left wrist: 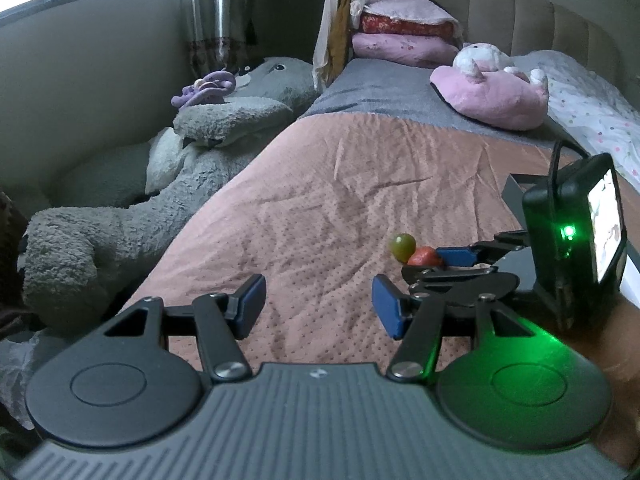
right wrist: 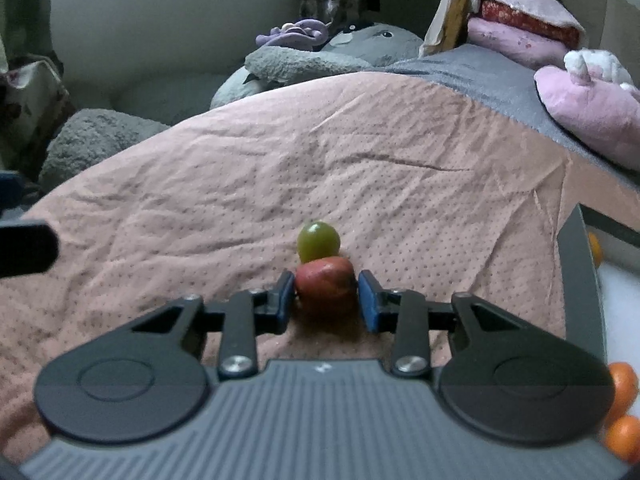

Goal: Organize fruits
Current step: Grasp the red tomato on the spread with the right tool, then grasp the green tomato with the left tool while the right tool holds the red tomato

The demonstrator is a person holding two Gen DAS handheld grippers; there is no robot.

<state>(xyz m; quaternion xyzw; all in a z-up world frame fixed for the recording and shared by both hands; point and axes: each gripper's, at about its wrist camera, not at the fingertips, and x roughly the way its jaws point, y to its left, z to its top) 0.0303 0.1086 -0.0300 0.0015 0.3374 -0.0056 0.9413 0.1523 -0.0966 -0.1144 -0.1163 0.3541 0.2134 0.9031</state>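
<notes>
Your left gripper (left wrist: 318,306) hangs over the pink bedspread (left wrist: 320,184), fingers about half open, holding nothing. Your right gripper (right wrist: 326,300) has its fingers around the red fruit (right wrist: 326,286) lying on the bed, pads at its sides. The green grape (right wrist: 318,240) touches it just behind.

I find no legible text, label, brand or number in either of my wrist views; the small lit screen (left wrist: 606,224) on my right unit is too blurred to read.
</notes>
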